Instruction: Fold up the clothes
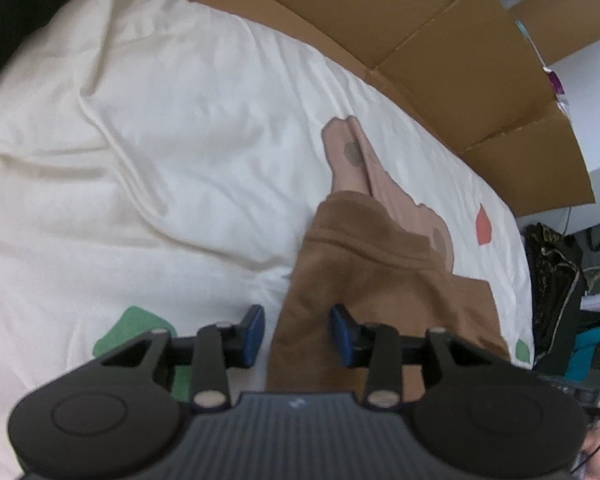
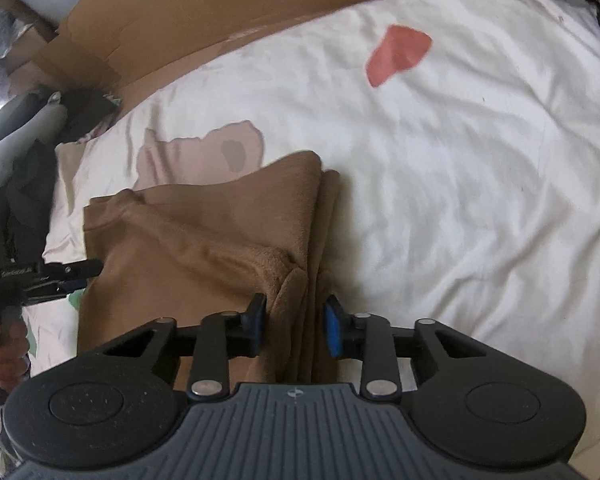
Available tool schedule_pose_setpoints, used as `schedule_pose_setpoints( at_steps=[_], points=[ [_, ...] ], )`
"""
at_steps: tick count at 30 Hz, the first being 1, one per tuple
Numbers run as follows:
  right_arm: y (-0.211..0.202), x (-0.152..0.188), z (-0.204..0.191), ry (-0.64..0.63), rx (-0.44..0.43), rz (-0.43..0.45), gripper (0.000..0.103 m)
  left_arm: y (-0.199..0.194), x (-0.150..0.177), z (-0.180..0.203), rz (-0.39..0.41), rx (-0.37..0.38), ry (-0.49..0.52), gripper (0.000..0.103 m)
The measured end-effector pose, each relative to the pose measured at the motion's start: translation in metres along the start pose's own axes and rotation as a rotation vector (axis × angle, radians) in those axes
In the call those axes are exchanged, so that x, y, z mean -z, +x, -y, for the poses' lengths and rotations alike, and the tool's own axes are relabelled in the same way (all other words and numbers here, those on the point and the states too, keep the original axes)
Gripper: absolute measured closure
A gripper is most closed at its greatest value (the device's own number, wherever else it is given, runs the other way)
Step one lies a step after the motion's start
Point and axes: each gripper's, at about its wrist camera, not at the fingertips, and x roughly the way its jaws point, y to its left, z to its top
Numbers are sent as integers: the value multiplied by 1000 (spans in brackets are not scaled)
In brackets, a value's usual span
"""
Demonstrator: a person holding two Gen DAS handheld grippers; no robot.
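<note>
Ribbed grey housing and two black round pivots filled the bottom of each wrist view. Ahead of them, the left gripper [image 1: 297, 334] was seen with its blue-padded fingers [image 1: 255, 330] spread apart, one pad over the white bedding and the other over brown cloth — nothing was clamped between them. The brown fleece garment [image 1: 364, 276] was laid on the cream duvet cover [image 1: 172, 128], partly folded, with a seamed hem running across it and its far end overlapping a tan printed patch [image 1: 360, 160] on the cover. Red [image 1: 485, 226] and green [image 1: 134, 330] printed shapes were also visible on the bedding.

From the right wrist view, the right gripper [image 2: 294, 326] was held with its jaws released as well, a bunched, stacked edge of the brown fleece garment [image 2: 204, 248] lying in the gap between the pads; whether the pads touched the cloth could not be told. At the far left edge of the garment, the left gripper [image 2: 76, 276] was seen side-on, gripped by a hand [image 2: 6, 344] at its handle. Flattened cardboard [image 2: 188, 12] was propped along the far side of the bed, and dark clothing lay heaped beyond the bed's corner.
</note>
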Motion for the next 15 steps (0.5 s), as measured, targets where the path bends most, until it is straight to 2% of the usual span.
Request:
schedule_pose_setpoints(
  at_steps=[5, 7, 11, 13, 15],
  points=[
    [5, -1, 8, 11, -16, 7, 67, -4, 3, -3, -7, 7, -4, 66],
    [8, -2, 12, 14, -23, 9, 56, -6, 4, -7, -22, 18, -21, 66],
    [13, -2, 16, -1, -68, 2, 51, -10, 6, -10, -43, 28, -3, 66],
    [15, -2, 19, 15, -110, -6, 41, -11, 7, -12, -54, 42, -3, 66],
    [17, -4, 20, 30, -125, -19, 40, -12, 8, -14, -55, 50, -4, 65]
  ],
)
